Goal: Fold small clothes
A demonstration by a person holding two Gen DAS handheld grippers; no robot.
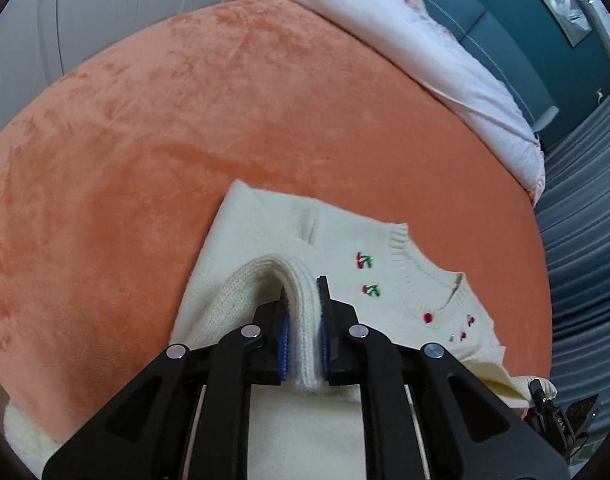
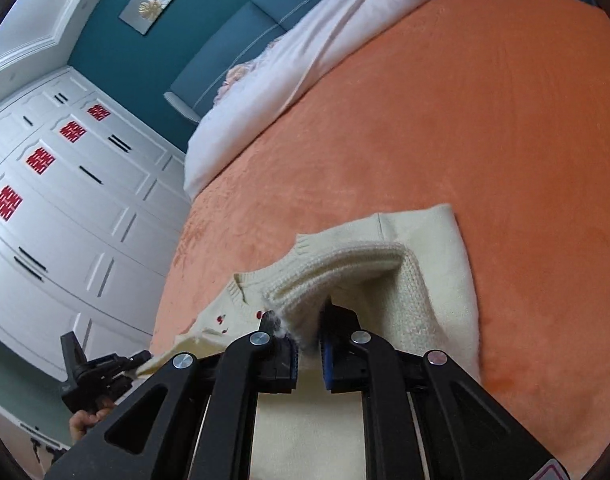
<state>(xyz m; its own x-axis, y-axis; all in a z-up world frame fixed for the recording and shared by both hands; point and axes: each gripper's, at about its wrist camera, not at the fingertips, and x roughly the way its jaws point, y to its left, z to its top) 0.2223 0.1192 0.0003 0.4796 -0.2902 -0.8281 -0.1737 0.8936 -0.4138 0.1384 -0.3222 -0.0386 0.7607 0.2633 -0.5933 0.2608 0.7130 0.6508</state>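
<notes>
On the orange bed [image 1: 185, 120] lies a cream sweater [image 1: 405, 280] with cherry embroidery. Each claw, left claw [image 1: 303, 316] and right claw [image 2: 301, 320], is clenched on its ribbed hem, lifted over the body.

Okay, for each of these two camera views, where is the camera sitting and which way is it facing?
Left wrist view: on the left gripper, looking down along its fingers, shut on a ribbed edge of the cream sweater; the right gripper shows at the lower right.
Right wrist view: on the right gripper, looking down at the sweater fold it pinches; the left gripper and a hand show at lower left.
Shared: the sweater, orange blanket, pale duvet, teal headboard.
</notes>
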